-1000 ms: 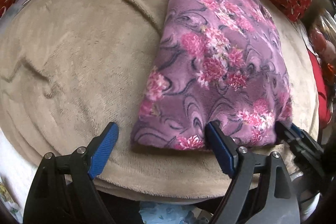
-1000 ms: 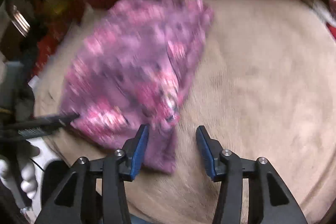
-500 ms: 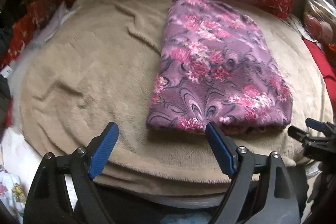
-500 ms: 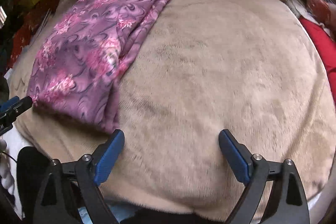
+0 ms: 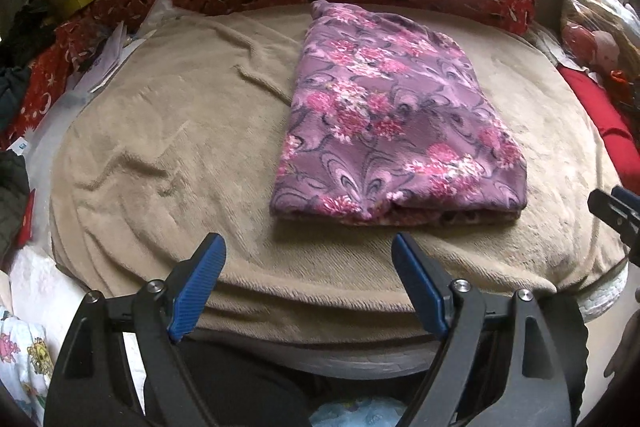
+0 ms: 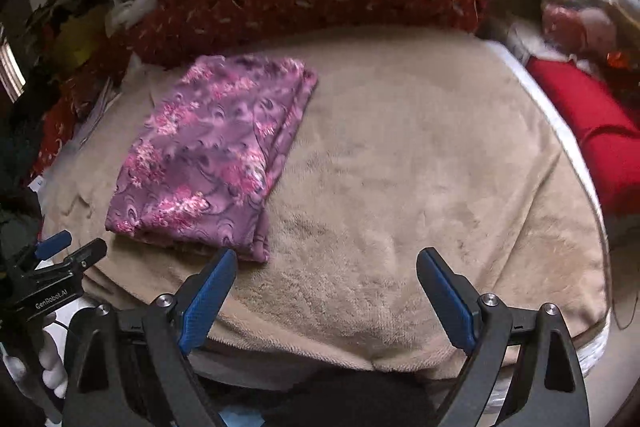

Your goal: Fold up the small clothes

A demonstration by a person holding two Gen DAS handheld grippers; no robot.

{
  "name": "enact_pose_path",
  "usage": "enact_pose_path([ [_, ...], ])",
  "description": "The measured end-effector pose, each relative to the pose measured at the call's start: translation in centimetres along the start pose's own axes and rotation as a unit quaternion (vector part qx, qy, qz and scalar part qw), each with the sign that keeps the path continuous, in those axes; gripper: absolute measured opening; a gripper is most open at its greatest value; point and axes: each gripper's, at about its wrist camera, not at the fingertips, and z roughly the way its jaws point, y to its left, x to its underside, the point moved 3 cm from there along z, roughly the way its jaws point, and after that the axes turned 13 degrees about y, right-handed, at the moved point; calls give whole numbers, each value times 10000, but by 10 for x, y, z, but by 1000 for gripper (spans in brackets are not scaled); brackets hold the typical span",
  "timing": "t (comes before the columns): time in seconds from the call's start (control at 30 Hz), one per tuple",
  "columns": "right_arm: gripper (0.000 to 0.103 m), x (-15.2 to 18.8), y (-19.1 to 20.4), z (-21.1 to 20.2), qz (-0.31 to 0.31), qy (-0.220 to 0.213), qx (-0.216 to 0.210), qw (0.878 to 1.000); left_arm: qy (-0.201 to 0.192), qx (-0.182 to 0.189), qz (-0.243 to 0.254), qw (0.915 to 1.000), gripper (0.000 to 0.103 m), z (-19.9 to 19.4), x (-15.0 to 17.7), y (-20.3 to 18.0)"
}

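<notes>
Purple floral garment (image 5: pixel 396 131), folded flat, is lying ahead of the left tool (image 5: pixel 308 283) and ahead-left of the right tool (image 6: pixel 326 291); both are hanging released, the fold apparently finished.

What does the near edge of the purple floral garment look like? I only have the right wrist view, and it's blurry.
Observer: The purple floral garment lies folded as a rectangle, and its near edge shows stacked layers lying fairly even.
Operator: Is the left claw holding anything?
Observer: No. The left claw is open with nothing between its pads, short of the garment's near edge.
Operator: Anything to the left that I can't see?
Observer: A white cartoon-print cloth lies off the near left edge of the beige blanket.
</notes>
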Motion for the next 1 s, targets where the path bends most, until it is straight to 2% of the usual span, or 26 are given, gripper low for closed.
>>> enact_pose_path([
  [0.07,93,-2,7,0,-148,-85,140,9998,-7,-20,20,10000,86,-2,2,-2],
  [0.4,93,2,17,-12,-378,-526,284,9975,-255,-55,59,9996,86,-21,7,-11],
  [0.7,94,11,18,-20,-362,-619,238,9971,-557,-76,155,9983,86,-43,19,-24],
  [1.0,95,17,17,-28,-287,-640,161,9974,-474,-87,184,9987,86,-54,32,-34],
])
